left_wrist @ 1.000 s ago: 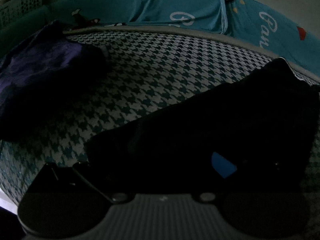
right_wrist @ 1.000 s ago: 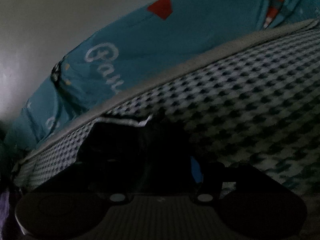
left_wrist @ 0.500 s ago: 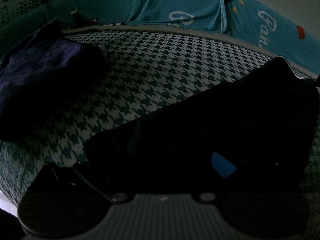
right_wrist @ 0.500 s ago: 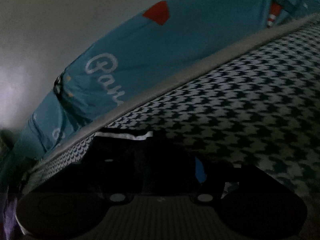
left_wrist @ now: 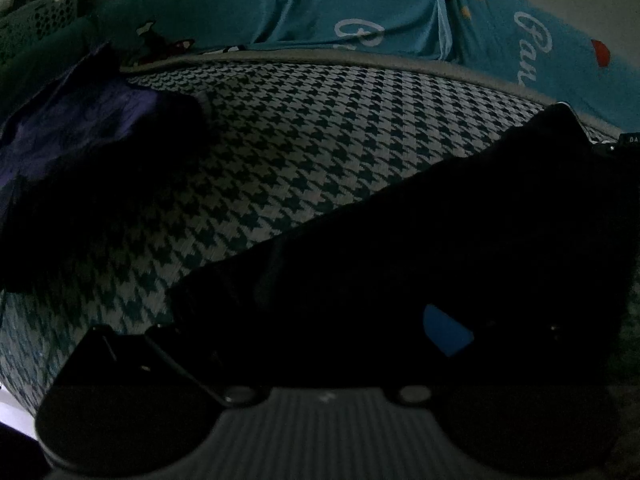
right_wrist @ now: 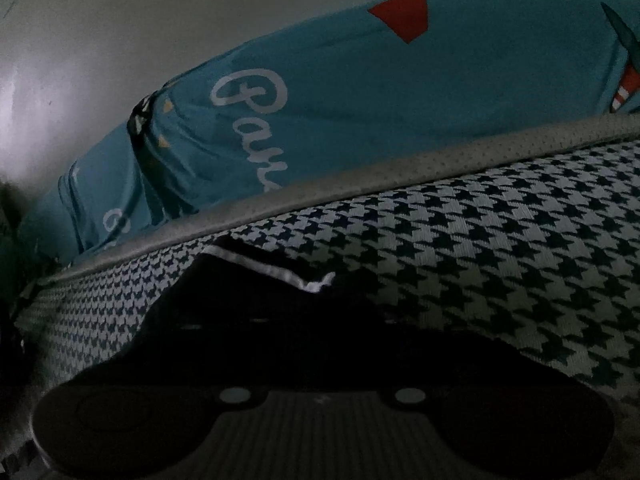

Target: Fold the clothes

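Observation:
A black garment lies on the houndstooth bed cover, spread from lower centre to the right in the left wrist view. My left gripper sits low over its near edge; a blue pad shows on the right finger, and the fingers blend into the dark cloth. In the right wrist view the same black garment, with a white trimmed edge, lies right in front of my right gripper, whose fingers are lost against the cloth.
A dark purple pile of clothes lies at the left of the bed. A teal printed pillow runs along the back by the wall, also in the right wrist view. A basket stands far left.
The right gripper has dropped lower and closer to the bed, and its blue pad is no longer visible. The left gripper has stayed nearly still.

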{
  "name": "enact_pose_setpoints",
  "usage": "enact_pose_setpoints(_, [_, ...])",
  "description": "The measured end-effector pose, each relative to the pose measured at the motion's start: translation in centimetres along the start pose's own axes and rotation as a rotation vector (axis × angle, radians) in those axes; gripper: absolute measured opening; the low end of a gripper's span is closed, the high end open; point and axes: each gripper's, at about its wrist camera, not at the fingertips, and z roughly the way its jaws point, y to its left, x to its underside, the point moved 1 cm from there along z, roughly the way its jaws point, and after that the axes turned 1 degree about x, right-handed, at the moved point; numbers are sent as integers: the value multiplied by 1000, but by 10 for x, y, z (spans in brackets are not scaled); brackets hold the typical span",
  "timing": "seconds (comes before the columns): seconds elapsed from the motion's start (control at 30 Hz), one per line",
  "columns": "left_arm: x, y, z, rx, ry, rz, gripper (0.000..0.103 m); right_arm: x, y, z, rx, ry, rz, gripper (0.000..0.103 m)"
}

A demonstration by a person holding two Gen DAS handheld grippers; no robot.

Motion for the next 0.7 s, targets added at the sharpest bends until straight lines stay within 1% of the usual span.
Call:
enact_pose_setpoints(0.1, [0, 0, 0, 1, 0, -4, 103, -2, 1, 0, 4, 1, -6, 17])
enact_pose_setpoints(0.17, [0, 0, 0, 1, 1, -6, 103, -4, 7, -2, 18, -6, -32, 14])
enact_pose_setpoints(0.3, [0, -1, 0, -3, -1, 0, 103, -7, 24, -15, 37, -49, -107, 12])
enact_pose_setpoints(0.53, [1, -1, -1, -5, -7, 1, 103, -7, 60, -51, 11, -135, -227, 9])
enact_pose_setpoints(0.7, [2, -1, -2, -2, -12, -1, 103, 9, 94, -69, -31, -152, -348, 8])
